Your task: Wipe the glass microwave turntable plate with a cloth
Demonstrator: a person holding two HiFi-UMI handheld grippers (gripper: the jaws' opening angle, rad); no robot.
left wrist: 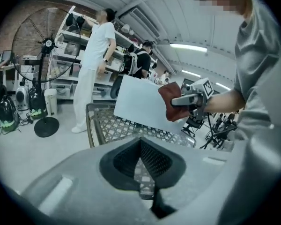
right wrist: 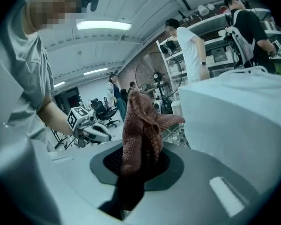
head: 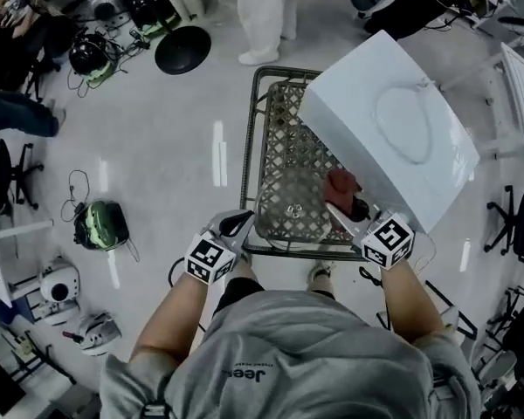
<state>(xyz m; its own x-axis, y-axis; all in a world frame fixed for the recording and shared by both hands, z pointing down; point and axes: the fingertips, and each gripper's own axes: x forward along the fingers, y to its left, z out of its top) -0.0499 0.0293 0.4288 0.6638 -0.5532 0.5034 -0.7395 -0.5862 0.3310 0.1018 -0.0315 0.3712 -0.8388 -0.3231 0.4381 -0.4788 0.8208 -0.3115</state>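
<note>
The right gripper (head: 339,209) has its fingers clamped on a crumpled reddish-brown cloth (head: 342,184) beside the white microwave (head: 358,103). The clear round glass turntable plate (head: 404,122) lies on the microwave's top, farther right. The left gripper (head: 237,225), fingers closed and empty, is at the near-left corner of the metal wire cart (head: 288,147).

Grey T-shirt (head: 288,356); left tongs (head: 238,223) and right tongs (head: 339,212) bear black-and-white marker cubes (head: 208,258).

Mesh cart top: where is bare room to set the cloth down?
The cart has bare mesh along its left rail, left of the white board. The right side is crowded: board, glass plate, right gripper with the cloth.
</note>
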